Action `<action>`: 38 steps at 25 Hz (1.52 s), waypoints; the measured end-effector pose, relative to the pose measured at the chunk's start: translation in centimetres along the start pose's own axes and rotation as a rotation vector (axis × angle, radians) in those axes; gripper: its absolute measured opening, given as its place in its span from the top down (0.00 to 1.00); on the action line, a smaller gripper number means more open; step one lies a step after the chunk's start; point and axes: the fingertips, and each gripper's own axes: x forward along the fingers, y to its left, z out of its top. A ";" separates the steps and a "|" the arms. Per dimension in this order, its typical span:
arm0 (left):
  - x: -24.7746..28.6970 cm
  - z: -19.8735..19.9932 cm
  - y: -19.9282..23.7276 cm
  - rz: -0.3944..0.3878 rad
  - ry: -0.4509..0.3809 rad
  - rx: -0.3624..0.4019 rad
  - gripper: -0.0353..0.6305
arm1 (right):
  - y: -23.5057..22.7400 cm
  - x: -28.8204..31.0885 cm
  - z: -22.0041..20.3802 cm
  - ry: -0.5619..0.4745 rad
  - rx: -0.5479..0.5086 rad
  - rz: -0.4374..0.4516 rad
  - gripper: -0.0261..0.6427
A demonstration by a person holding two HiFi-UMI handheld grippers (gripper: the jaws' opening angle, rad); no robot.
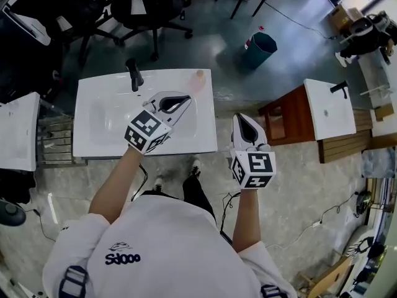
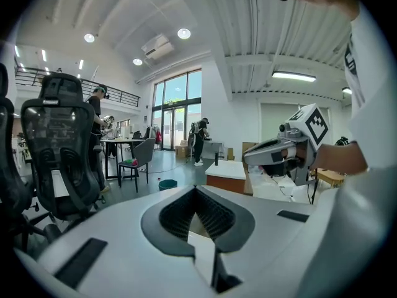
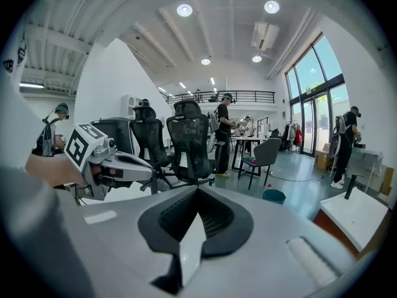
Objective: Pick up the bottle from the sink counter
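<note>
Bottle (image 1: 200, 76) stands untouched at the far right corner of the sink surface (image 1: 99, 149), so this looks like the approach: left gripper (image 1: 184, 99) and right gripper (image 1: 244, 119) have fingers closed, empty, and must open first.

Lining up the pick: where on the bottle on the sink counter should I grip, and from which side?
Grip the bottle around its body, coming level from the near side. It looks upright by the far right corner of the sink counter, with bare counter in front and the faucet to its left. The left gripper is nearest; its jaws are shut, so open first.
</note>
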 end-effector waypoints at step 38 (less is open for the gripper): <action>15.2 -9.0 10.6 0.296 0.087 -0.213 0.71 | -8.6 13.9 -6.8 0.192 0.058 0.275 0.95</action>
